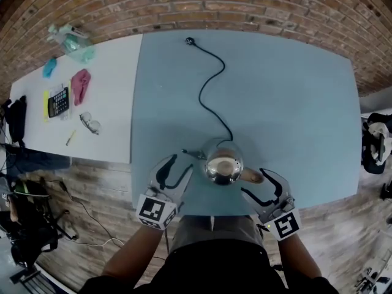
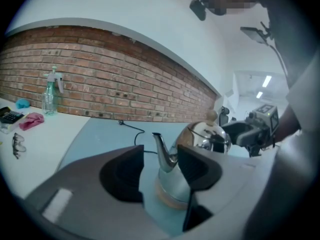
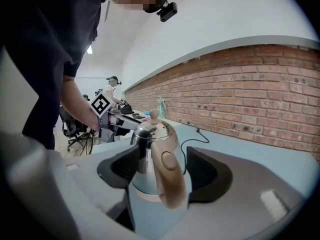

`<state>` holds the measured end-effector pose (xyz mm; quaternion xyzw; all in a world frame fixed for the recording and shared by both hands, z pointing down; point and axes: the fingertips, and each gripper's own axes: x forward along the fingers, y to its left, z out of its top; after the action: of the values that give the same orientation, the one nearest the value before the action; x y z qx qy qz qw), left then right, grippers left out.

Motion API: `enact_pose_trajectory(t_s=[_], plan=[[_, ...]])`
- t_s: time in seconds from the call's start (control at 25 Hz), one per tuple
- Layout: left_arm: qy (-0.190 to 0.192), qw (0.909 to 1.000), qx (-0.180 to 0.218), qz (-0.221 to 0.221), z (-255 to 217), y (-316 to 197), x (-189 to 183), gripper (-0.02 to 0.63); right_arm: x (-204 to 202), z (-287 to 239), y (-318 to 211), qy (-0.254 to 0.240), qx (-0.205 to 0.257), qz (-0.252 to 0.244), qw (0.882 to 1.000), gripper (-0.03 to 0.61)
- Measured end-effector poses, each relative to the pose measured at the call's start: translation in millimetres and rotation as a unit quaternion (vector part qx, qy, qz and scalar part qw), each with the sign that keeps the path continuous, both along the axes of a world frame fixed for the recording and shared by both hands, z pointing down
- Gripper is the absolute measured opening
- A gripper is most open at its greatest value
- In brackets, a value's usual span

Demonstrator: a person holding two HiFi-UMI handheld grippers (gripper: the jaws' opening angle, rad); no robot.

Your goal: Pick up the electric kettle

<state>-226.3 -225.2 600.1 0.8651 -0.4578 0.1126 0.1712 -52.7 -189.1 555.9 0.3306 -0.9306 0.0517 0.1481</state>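
Two grippers are held low at the near edge of the blue table [image 1: 294,103], one in each hand of the person, and the electric kettle [image 1: 223,162] stands on the table between them. The left gripper [image 1: 181,164] has its jaws wide apart and holds nothing. In the left gripper view the thin spout [image 2: 161,149] rises in the gap between the two jaws, closer to the right-hand one, and I cannot tell if it touches that pad. The right gripper [image 1: 253,181] is also wide open and empty. The beige handle [image 3: 167,176] of the kettle stands in the middle of its gap, with a jaw on each side and no pad pressing on it. Behind the kettle a black cord [image 1: 208,84] runs away over the table to a plug [image 1: 190,40] near the far edge. Farther left, a white table [image 1: 110,103] carries glasses [image 1: 90,123], a calculator [image 1: 59,101], a pink cloth [image 1: 80,84] and a spray bottle [image 1: 70,41]. A brick wall [image 1: 245,5] closes the back.
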Motion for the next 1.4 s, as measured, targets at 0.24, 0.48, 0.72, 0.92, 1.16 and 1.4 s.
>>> enact_pose_trajectory(t_s=[0.24, 0.48, 0.72, 0.92, 1.16, 1.4], plan=[[0.002, 0.9999, -0.013, 0.005, 7, -2, 6, 0.201, 1, 12, 0, -0.004, -0.015, 0.000, 1.000, 0.295], [0.006, 0.9999, -0.009, 0.000, 3, -10, 7, 0.201, 4, 24, -4, 0.017, -0.011, -0.010, 1.000, 0.295], [0.007, 0.9999, -0.008, -0.002, -2, -17, 9, 0.201, 9, 33, -6, 0.029, -0.021, -0.010, 0.999, 0.295], [0.009, 0.9999, -0.012, 0.007, 1, -17, 14, 0.198, 9, 42, -4, 0.034, -0.032, -0.020, 0.999, 0.256], [0.009, 0.9998, 0.005, -0.014, -7, -19, 7, 0.103, 7, 49, -2, 0.055, -0.033, -0.045, 0.997, 0.187], [0.009, 0.9998, -0.004, -0.017, -5, -21, 9, 0.098, 6, 55, 1, 0.086, -0.034, -0.074, 0.993, 0.156]])
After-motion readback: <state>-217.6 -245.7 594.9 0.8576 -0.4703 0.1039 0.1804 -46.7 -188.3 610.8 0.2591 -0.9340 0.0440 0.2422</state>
